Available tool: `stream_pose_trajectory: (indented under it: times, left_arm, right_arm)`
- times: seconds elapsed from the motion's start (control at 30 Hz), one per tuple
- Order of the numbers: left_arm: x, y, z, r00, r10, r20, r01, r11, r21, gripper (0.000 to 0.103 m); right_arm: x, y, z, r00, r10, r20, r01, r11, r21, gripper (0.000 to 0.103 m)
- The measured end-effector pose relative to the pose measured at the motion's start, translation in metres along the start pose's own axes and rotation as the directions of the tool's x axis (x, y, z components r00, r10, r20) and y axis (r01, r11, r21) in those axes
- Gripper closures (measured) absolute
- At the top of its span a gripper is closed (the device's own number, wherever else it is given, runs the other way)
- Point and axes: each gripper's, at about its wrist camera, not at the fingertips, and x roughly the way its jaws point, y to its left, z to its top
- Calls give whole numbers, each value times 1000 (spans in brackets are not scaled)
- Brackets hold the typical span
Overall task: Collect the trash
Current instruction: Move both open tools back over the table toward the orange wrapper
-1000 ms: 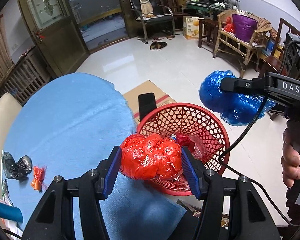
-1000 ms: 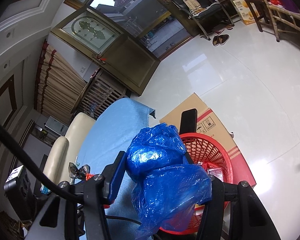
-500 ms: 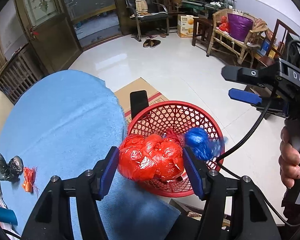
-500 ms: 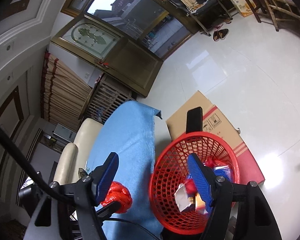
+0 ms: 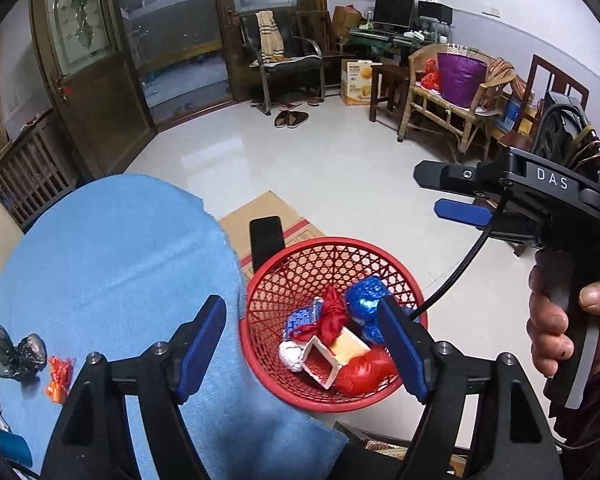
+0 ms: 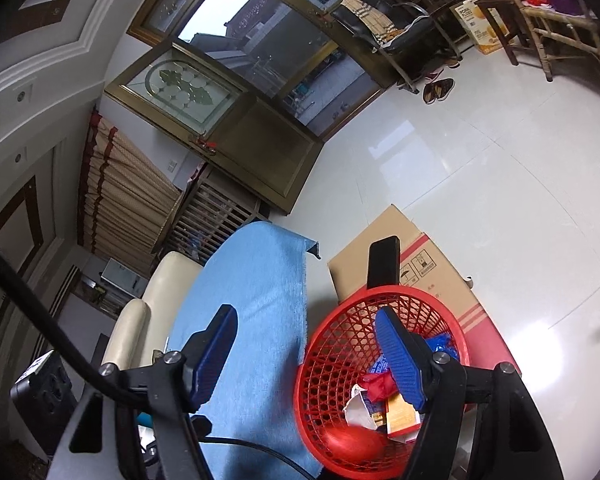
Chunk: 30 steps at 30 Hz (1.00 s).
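Red bag [image 5: 364, 372] now dropped in basket [image 5: 380, 250] (beside blue bag [image 5: 366, 300]), left claw [image 5: 304, 346] released, right claw [image 6: 310, 354] released

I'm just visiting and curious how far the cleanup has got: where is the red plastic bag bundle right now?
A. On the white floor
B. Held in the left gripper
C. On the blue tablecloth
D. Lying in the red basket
D: the red bag bundle lies inside the red basket with other trash, and the left gripper is open and empty.

Your blue-clothed table [image 5: 100, 264] carries an orange wrapper [image 5: 59, 376] beside a dark crumpled bag [image 5: 24, 354].
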Motion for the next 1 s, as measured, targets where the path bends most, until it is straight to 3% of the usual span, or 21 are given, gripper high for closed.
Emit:
stream_pose_trajectory:
  times: [0.1,0.23,0.4,0.57,0.77,0.93,1.0]
  left_arm:
    - [-4,6,-10,1000,18,-9,-18,1000,-2,25]
    - [-12,26,-34,994,103,-22,-103,995,-12,25]
    - [-31,77,-69,974,220,-47,-224,966,-126,25]
    - [-53,136,-107,929,357,-97,-370,894,-253,25]
    - [-78,195,-151,851,498,-168,-524,779,-345,25]
    - [-94,229,-176,812,547,-205,-578,705,-410,25]
    - [-100,238,-186,808,552,-208,-582,690,-430,25]
  right_arm:
    - [1,2,0,1000,2,-7,-2,1000,-7,28]
    - [2,7,-1,1000,5,-13,-5,1000,-29,28]
    - [11,19,-6,999,2,-45,-4,999,-54,28]
    - [28,46,-16,996,-1,-90,-9,994,-105,28]
    - [51,96,-33,989,5,-145,-34,979,-199,28]
    - [77,143,-55,978,6,-206,-66,957,-284,28]
    - [87,157,-65,974,7,-226,-78,948,-308,28]
